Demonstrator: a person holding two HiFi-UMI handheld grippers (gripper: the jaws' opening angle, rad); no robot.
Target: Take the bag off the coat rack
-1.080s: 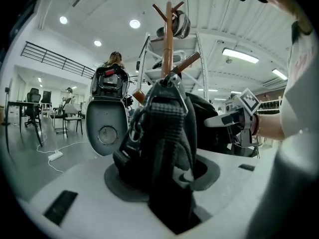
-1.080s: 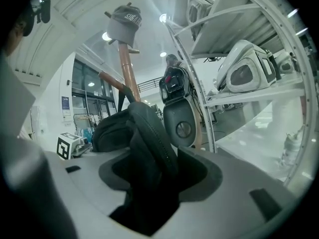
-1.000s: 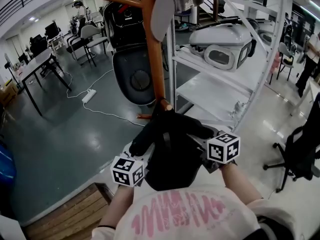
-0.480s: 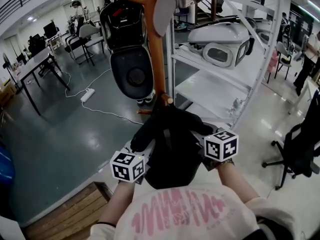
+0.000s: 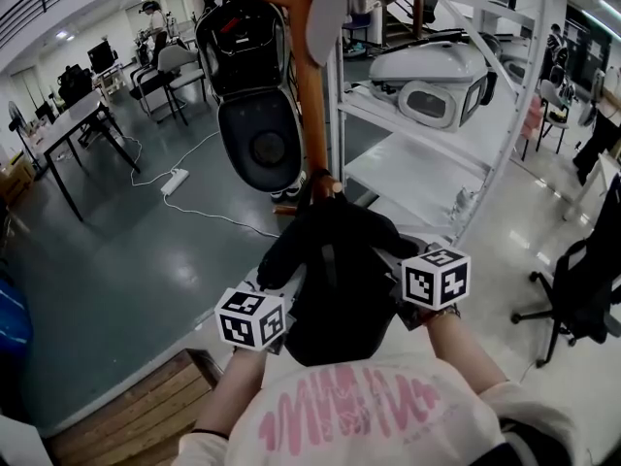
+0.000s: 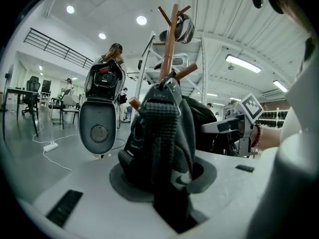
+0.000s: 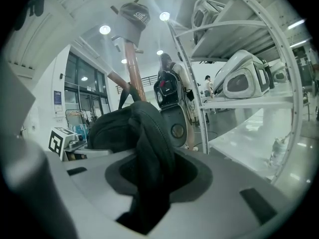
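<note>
Head view: left gripper (image 5: pixel 281 304) and right gripper (image 5: pixel 393 270) abreast, slightly downtilted, jaws just clamped onto bag (image 5: pixel 335 289).

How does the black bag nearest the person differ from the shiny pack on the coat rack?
The black bag is soft and matte; the shiny pack is a smooth shell with a disc. The black bag sits low by the coat rack pole; the shiny pack hangs from a higher branch. Both are dark.

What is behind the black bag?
The brown coat rack pole rises right behind the black bag, with a white shelf beside it. The bag covers the pole's lower end, so that part cannot be seen.
</note>
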